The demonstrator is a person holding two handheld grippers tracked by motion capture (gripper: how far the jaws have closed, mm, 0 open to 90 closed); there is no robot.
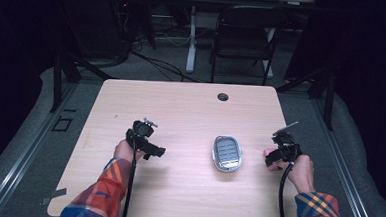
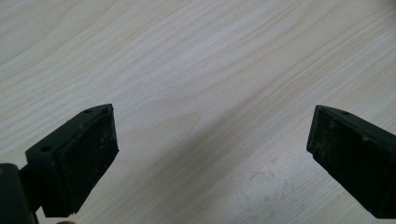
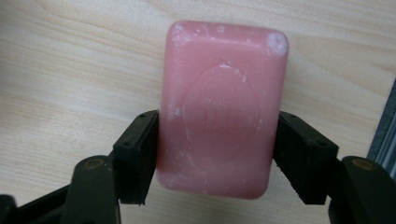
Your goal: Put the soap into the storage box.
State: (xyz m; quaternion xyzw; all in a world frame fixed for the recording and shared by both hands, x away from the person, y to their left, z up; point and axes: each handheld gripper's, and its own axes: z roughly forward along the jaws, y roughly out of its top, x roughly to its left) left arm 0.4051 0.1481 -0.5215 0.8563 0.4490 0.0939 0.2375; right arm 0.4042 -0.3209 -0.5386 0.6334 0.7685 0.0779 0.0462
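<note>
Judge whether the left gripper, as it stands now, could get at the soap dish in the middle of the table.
Probably yes. The left gripper is open over bare table, and nothing lies between it and the soap dish. The right gripper is shut on the pink soap, off to the dish's other side.

Pink soap (image 3: 222, 109), plaid sleeves (image 1: 108, 184)

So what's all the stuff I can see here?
soap: one, pink, between the right gripper's jaws
soap dish: one, silver-grey, on the table between the two grippers
table: one, light wood, middle of the room
hole: one, dark, near the table's far edge
chair: one, black, behind the table
left gripper: one, black, open over bare table
right gripper: one, black, shut on the soap
sleeves: two, orange plaid, bottom of the high view
</note>
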